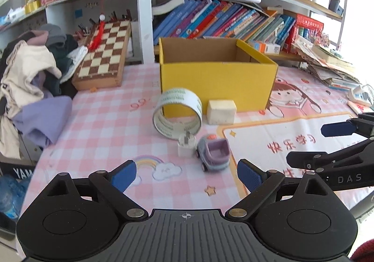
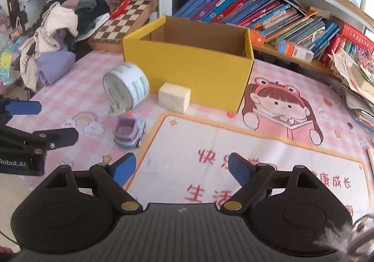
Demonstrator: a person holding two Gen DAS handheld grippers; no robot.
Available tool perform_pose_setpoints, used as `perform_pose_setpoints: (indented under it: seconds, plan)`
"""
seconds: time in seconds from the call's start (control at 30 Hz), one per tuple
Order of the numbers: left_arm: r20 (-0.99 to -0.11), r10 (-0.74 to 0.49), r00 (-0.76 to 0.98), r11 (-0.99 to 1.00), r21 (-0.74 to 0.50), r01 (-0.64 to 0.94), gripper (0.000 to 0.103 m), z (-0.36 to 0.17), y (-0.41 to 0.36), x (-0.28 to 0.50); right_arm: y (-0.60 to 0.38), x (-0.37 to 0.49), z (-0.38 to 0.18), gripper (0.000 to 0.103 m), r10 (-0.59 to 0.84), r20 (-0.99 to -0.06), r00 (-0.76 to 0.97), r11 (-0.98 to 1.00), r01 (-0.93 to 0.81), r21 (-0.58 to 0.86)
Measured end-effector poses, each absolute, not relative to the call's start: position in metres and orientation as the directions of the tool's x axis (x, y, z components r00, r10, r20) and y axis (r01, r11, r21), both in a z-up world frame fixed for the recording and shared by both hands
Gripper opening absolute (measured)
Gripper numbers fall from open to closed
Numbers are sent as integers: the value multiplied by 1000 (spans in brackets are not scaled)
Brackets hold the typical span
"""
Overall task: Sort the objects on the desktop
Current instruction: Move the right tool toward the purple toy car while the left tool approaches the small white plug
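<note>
An open yellow cardboard box (image 1: 217, 79) (image 2: 191, 68) stands on the pink checked tablecloth (image 1: 100, 126). Against its front lean a roll of white tape (image 1: 178, 113) (image 2: 126, 89) and a pale foam block (image 1: 221, 112) (image 2: 174, 97). Nearer lie a white plug adapter (image 1: 186, 145) (image 2: 115, 109) and a small toy truck (image 1: 213, 154) (image 2: 128, 130). My left gripper (image 1: 187, 175) hovers open just short of the truck and plug, nothing between its blue pads. My right gripper (image 2: 181, 169) is open over the printed mat (image 2: 257, 152), to the right of the truck, empty.
A chessboard (image 1: 104, 56) and a heap of clothes (image 1: 35, 79) sit at the left. Shelves of books (image 1: 222, 21) run behind the box. A stack of papers (image 1: 327, 65) lies at the right edge. Each gripper shows at the side of the other's view.
</note>
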State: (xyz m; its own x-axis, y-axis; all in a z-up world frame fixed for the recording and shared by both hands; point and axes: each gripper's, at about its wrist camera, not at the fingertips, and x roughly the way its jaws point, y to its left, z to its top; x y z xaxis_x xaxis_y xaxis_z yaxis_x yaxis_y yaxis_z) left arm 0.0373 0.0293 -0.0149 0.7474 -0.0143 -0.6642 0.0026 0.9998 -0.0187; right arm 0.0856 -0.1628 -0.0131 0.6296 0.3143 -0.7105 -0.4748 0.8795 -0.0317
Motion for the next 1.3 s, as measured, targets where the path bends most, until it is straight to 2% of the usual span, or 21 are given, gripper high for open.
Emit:
perform_pose_setpoints:
  seconds: [0.47,1.3]
  plan:
    - [-708,-15,706,996,-70,-49,95,-26,35,39,-160,81,-21,86,309,-730,609,877,-480,-30]
    - [-701,17,713,994,-63,-86,95,-29,34,53,-152,112,-23,86,349,-743,571,843,-538,-17]
